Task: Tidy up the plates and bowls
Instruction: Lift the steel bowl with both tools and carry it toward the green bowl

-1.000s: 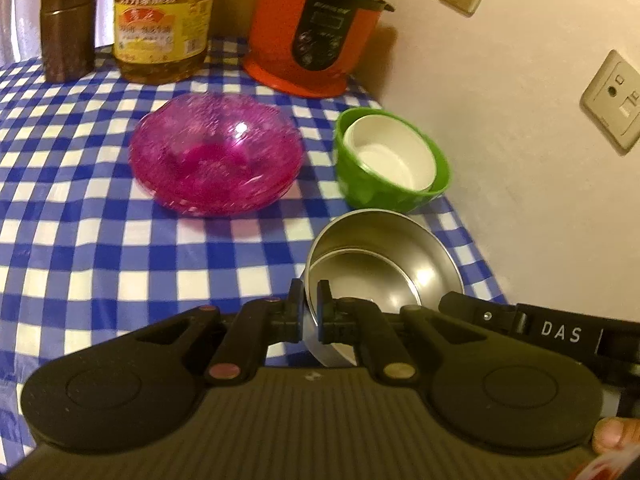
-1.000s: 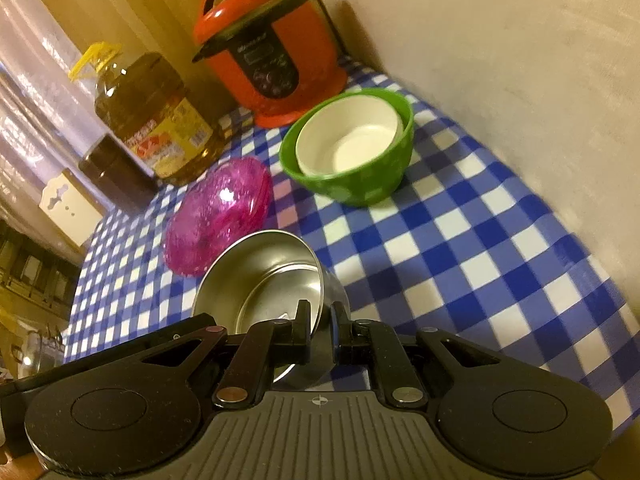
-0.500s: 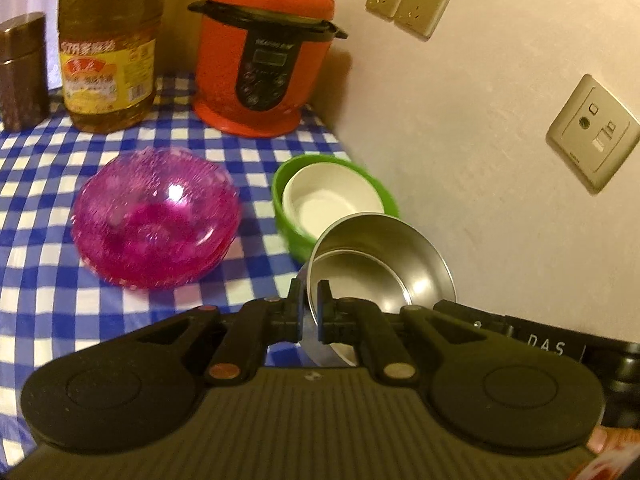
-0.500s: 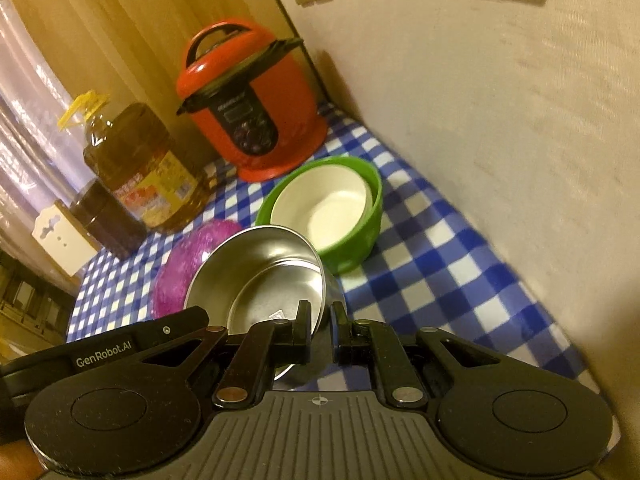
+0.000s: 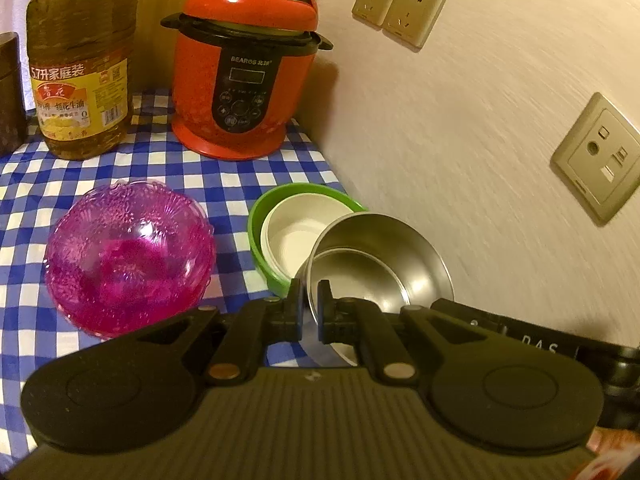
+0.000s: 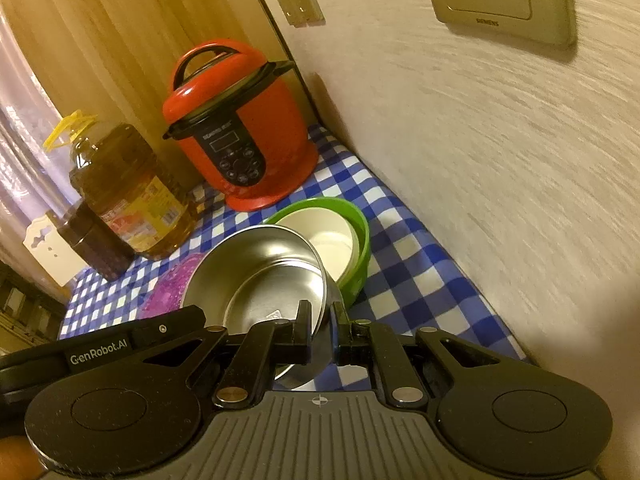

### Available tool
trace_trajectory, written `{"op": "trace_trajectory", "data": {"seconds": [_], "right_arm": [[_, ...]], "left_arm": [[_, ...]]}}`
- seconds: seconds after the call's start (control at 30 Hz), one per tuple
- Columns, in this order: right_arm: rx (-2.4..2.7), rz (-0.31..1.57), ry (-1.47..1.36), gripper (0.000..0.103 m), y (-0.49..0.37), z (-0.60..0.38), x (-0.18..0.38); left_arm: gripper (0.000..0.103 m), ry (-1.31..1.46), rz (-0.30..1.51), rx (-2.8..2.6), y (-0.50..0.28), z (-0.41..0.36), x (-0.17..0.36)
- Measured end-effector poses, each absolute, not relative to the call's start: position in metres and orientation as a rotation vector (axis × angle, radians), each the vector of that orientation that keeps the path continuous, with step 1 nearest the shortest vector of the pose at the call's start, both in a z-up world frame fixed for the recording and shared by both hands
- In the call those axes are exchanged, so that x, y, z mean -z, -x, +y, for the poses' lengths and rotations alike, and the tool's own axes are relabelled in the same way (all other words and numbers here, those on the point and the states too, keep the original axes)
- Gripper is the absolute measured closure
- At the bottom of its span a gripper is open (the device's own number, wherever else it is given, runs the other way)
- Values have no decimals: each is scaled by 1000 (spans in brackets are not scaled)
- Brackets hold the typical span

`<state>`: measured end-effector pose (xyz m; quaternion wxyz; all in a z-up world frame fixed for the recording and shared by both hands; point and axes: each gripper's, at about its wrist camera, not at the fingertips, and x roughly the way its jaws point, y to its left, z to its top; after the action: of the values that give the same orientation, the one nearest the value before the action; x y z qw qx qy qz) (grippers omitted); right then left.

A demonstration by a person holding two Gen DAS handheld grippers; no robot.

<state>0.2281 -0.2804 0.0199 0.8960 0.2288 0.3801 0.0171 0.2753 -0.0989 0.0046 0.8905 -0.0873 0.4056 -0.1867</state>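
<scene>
Claws (image 5: 309, 306) (image 6: 320, 326) clamping steel bowl (image 5: 384, 256) rim.

wall (image 5: 460, 140) hard right, cooker (image 5: 244, 76) behind

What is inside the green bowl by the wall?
A white bowl sits nested inside the green bowl. Its visible inside looks empty. The steel bowl, clamped by both grippers, covers its near right part, so what lies there cannot be seen.

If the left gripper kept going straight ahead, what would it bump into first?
The left gripper is shut on the steel bowl rim, so that bowl travels with it. Straight ahead, the bowl would probably meet the green bowl holding a white bowl first, though depth is uncertain.
</scene>
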Motion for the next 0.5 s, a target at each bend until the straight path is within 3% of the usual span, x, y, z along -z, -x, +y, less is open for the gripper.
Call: {"op": "trace_trajectory", "data": {"seconds": [0.5], "right_arm": [[-21,794,-447,94,-277,-290,-10]], "left_arm": [[98,146,842,393,-326,-117,7]]}}
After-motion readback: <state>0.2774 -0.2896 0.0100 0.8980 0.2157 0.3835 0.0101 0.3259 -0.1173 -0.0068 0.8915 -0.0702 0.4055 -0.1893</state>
